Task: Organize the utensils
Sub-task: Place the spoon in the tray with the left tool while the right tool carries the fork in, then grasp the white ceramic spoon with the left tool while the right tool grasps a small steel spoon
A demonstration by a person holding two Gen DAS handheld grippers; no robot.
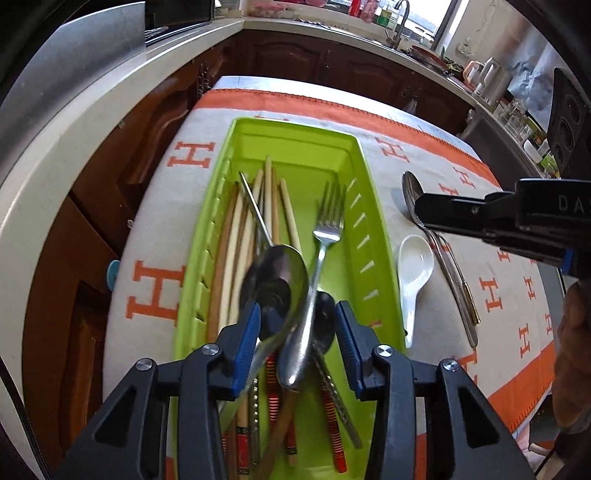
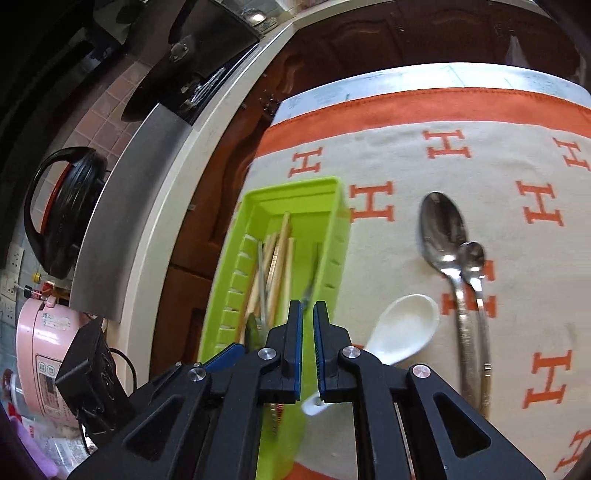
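A green utensil tray (image 1: 354, 206) lies on the H-patterned cloth and holds several chopsticks (image 1: 269, 199), a fork (image 1: 327, 229) and a dark spoon. My left gripper (image 1: 297, 321) is open just above the tray's near end; a blurred metal spoon (image 1: 277, 280) lies tilted between its pads, touching the left pad. My right gripper (image 2: 307, 314) is nearly closed and empty, over the tray's right wall (image 2: 338, 251). On the cloth right of the tray lie a white ceramic spoon (image 2: 402, 325), a large metal spoon (image 2: 443, 229) and a small metal spoon (image 2: 472, 258).
The table with the cloth (image 2: 480, 166) stands next to a kitchen counter (image 1: 92, 122) and dark wooden cabinets. A pink rice cooker (image 2: 40, 354) and a black pot (image 2: 62, 206) are on the counter at the left. A sink with tap (image 1: 399, 22) is at the back.
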